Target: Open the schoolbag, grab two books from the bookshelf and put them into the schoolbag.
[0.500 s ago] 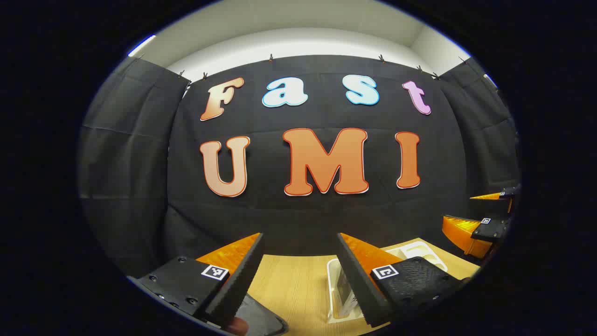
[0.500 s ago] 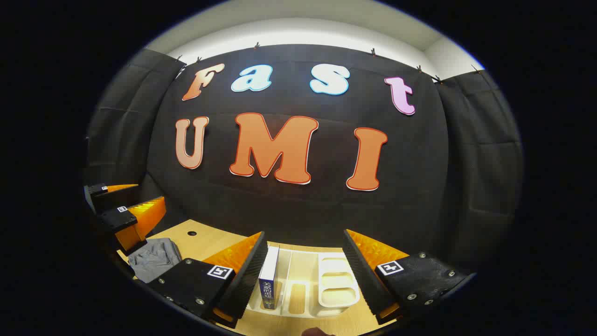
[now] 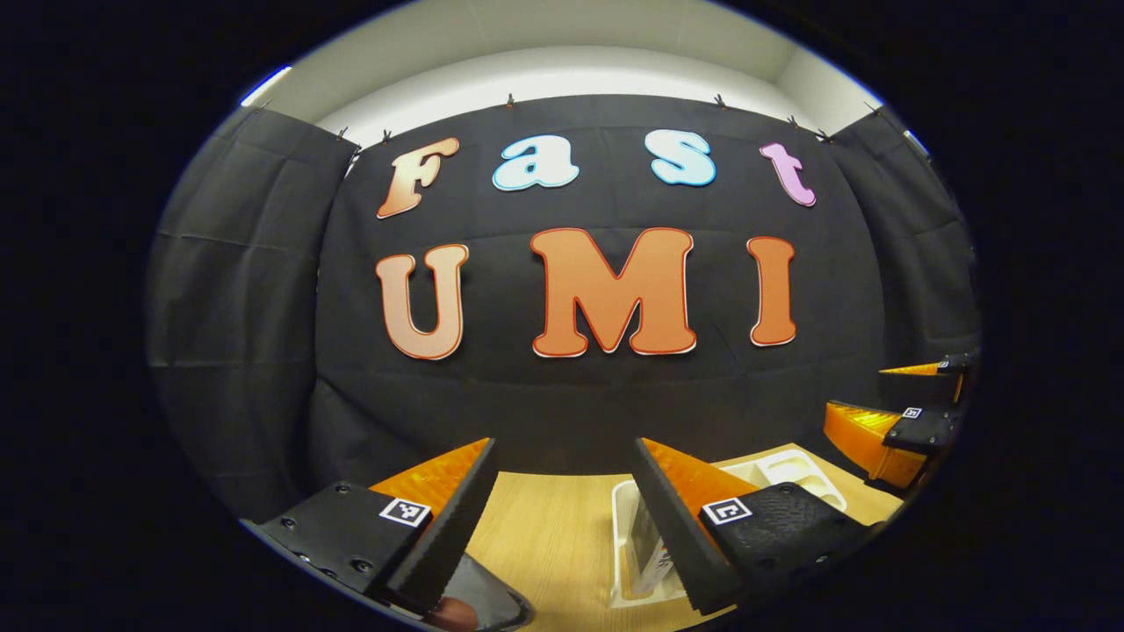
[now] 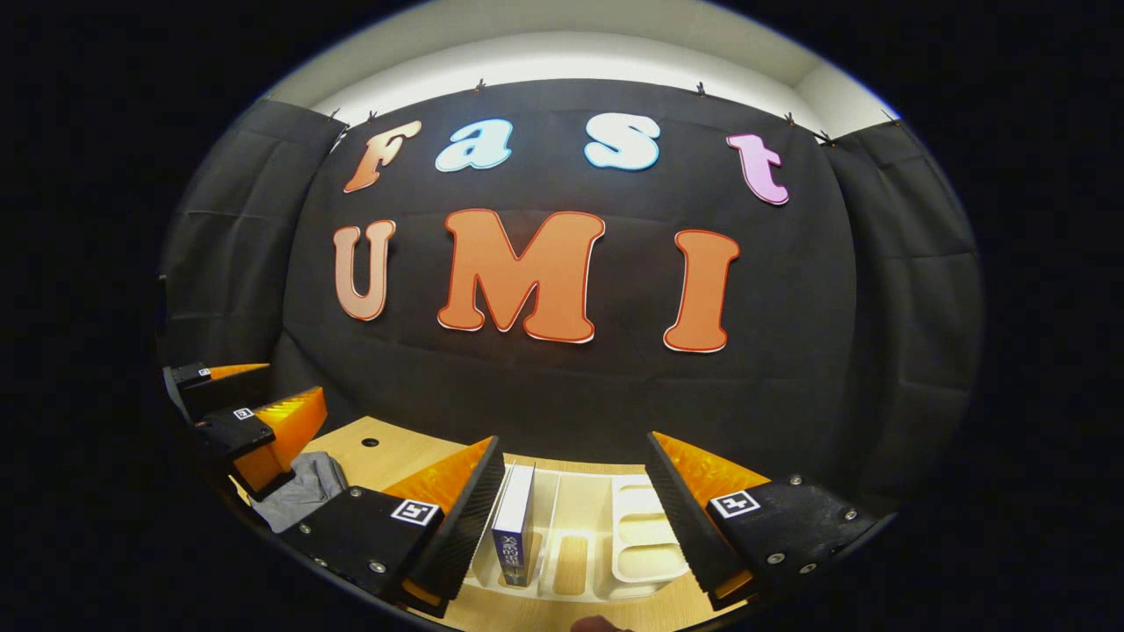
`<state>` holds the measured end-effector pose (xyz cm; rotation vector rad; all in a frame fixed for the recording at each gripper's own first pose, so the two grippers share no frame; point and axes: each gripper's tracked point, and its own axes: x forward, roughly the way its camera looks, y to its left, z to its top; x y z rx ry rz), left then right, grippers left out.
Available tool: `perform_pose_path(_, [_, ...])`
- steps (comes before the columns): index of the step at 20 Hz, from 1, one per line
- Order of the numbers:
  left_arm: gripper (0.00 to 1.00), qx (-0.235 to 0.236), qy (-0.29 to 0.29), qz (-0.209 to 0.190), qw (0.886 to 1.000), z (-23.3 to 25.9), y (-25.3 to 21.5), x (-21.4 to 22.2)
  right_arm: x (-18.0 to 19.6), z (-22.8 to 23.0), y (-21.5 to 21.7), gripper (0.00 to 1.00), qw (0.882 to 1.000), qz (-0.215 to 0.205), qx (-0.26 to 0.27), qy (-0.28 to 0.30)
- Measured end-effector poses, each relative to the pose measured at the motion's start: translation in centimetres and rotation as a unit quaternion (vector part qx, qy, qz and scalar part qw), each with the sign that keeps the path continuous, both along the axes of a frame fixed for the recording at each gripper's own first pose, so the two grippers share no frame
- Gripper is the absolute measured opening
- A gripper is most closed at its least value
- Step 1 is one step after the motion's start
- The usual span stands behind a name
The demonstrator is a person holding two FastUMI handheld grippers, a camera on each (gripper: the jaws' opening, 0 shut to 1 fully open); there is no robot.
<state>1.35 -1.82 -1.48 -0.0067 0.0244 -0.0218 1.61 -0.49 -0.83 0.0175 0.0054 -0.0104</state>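
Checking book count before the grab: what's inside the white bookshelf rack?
In the right gripper view, one book stands upright in the left slot of the bookshelf rack; the other slots look empty. The right gripper's fingers cover the rack's outer edges, so a second book can't be confirmed.

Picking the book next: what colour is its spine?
Dark blue spine on the book, white cover; right gripper view shows it best.

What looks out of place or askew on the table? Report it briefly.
Nothing stands out. One book stands upright in the white bookshelf on the wooden table, the grey schoolbag lies to its left, and both hand-held grippers, left and right, are open and hold nothing.
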Motion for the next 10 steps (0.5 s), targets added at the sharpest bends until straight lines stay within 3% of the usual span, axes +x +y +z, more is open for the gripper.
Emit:
perform_pose_path(3, [1.00,-0.004,-0.001,-0.007,1.000,0.1,0.4,0.7,0.6,0.2,0.3,0.96,1.000,-0.016,0.016,0.003])
perform_pose_path(10, [0.97,0.009,0.001,-0.015,1.000,-0.5,1.9,1.3,0.8,-0.4,0.6,0.96,0.999,-0.043,0.022,0.016])
